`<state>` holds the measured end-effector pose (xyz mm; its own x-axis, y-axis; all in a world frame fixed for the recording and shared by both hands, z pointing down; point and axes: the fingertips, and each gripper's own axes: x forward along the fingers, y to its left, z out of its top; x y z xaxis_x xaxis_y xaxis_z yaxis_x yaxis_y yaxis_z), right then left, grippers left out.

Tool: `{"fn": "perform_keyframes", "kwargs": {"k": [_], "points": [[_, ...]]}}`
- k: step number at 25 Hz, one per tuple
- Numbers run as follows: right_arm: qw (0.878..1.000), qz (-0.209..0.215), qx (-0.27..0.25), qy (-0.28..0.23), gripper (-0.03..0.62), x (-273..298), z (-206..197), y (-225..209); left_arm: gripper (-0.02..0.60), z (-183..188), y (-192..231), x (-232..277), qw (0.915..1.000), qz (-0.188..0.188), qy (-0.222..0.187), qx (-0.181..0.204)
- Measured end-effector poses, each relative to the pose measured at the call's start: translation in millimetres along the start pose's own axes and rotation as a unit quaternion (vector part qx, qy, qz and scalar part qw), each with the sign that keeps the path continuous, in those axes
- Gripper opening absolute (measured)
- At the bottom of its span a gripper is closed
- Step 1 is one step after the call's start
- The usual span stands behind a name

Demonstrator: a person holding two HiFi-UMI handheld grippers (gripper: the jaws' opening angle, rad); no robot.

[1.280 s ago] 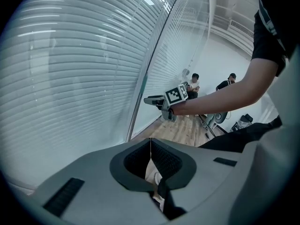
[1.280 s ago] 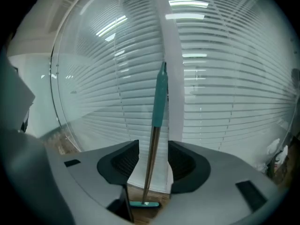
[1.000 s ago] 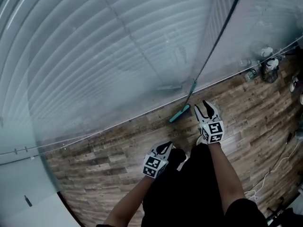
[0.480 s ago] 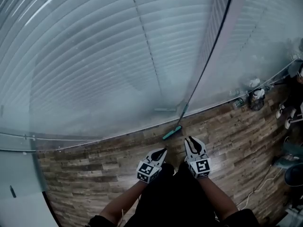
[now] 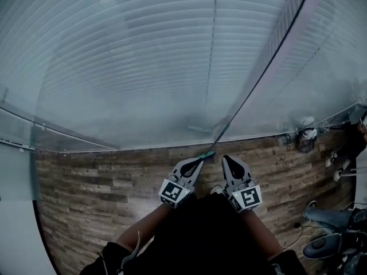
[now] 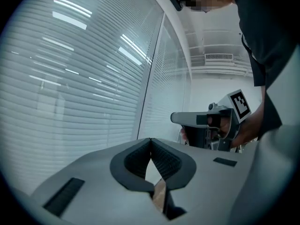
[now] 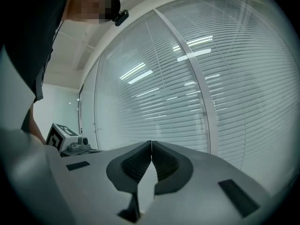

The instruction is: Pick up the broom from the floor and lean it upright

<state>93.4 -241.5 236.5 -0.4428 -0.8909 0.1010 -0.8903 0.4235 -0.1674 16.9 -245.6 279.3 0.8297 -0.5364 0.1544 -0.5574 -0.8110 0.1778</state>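
Broom (image 5: 222, 134): free of both claws. Near: left claw (image 5: 199, 162) tips together, empty; right claw (image 5: 228, 160) just snapped together, empty. Just beyond: teal head on wood floor (image 5: 86, 188). Far: handle leaning up against glass wall (image 5: 143, 67) with blinds.

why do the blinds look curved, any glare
Head view: the wide lens bows the blinds and the broom handle. Left gripper view: light streaks glare across the blinds; corners dark. Right gripper view: same streaks, dark corners.

Left gripper (image 5: 199, 162) and right gripper (image 5: 227, 160) held level, side by side, both closed empty (right's jaws just closed).
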Motion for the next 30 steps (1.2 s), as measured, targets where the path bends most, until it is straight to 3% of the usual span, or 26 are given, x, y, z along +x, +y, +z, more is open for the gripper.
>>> {"fn": "perform_keyframes", "kwargs": {"k": [3, 8, 15, 30], "points": [[0.998, 0.015, 0.032, -0.06, 0.02, -1.7, 39.7, 12.8, 0.02, 30.3, -5.1, -2.7, 0.9994, 0.008, -0.031, 0.016], [0.994, 0.034, 0.004, -0.102, 0.02, -4.7, 80.8, 23.6, 0.018, 71.9, -22.7, 7.6, 0.9969, -0.002, -0.066, 0.042], [0.993, 0.027, -0.05, -0.102, 0.018, -9.7, 84.4, 18.4, 0.018, 94.6, -39.0, 17.4, 0.9948, 0.002, -0.086, 0.056], [0.992, 0.011, -0.081, -0.1, 0.018, -25.8, 82.9, 24.5, 0.02, 95.5, -54.7, 3.5, 0.9933, 0.024, -0.1, 0.053]]}}
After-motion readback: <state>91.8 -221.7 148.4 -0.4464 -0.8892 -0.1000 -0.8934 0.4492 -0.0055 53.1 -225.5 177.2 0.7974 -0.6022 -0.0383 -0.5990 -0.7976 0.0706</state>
